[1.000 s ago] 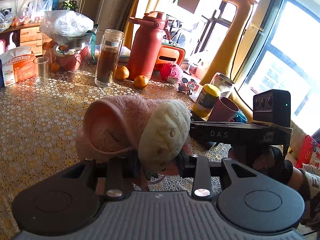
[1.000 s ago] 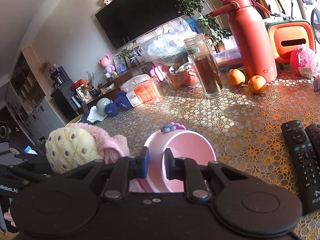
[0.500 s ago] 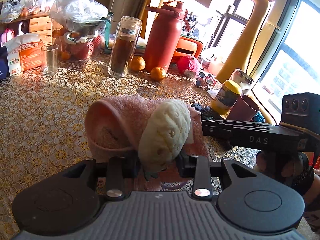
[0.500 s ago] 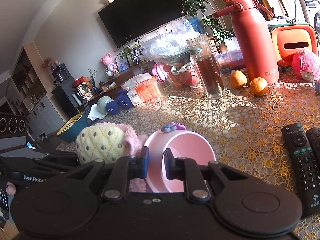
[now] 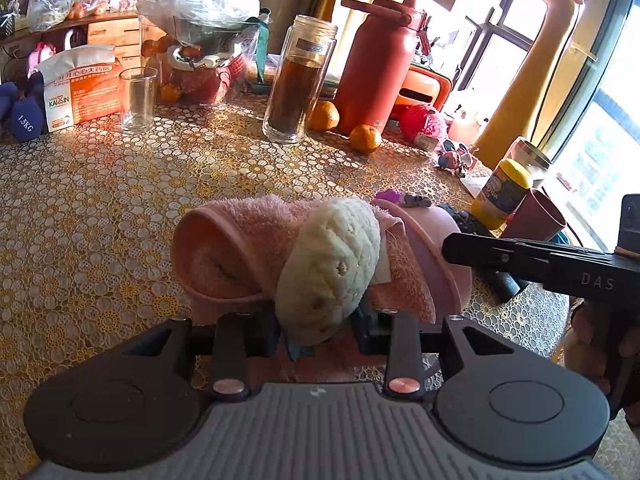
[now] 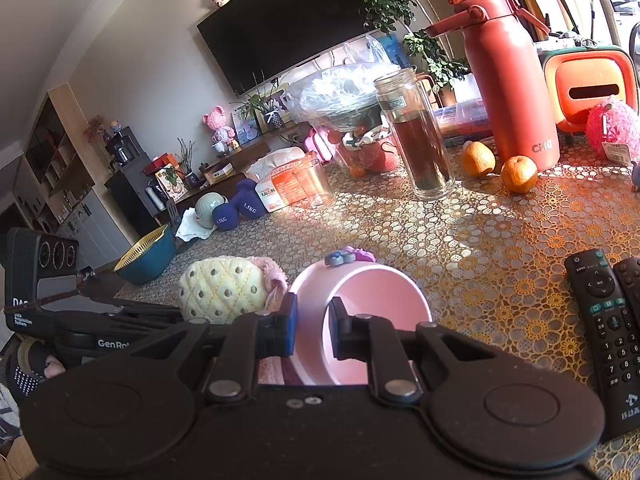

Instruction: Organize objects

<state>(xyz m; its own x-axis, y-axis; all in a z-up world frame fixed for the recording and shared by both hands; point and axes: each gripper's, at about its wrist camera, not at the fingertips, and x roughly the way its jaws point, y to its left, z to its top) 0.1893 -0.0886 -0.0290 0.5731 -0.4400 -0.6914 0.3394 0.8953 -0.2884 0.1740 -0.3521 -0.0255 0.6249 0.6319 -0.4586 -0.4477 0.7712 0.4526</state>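
Pinching the pink towel [image 5: 240, 248] with its cream pineapple patch [image 5: 328, 264], the left tool [image 5: 316, 328] holds the bundle above the bench [image 5: 100, 200], pressed against the pink cup [image 5: 436, 248]. The right tool [image 6: 312, 330] grips the cup's [image 6: 360, 300] wall, one finger inside and one outside, with the cup tipped so its mouth faces the camera. Two remotes [image 6: 608, 328] lie just to the right, while a tea jar [image 6: 416, 136], a red flask [image 6: 508, 80] and two oranges [image 6: 518, 174] sit farther back.
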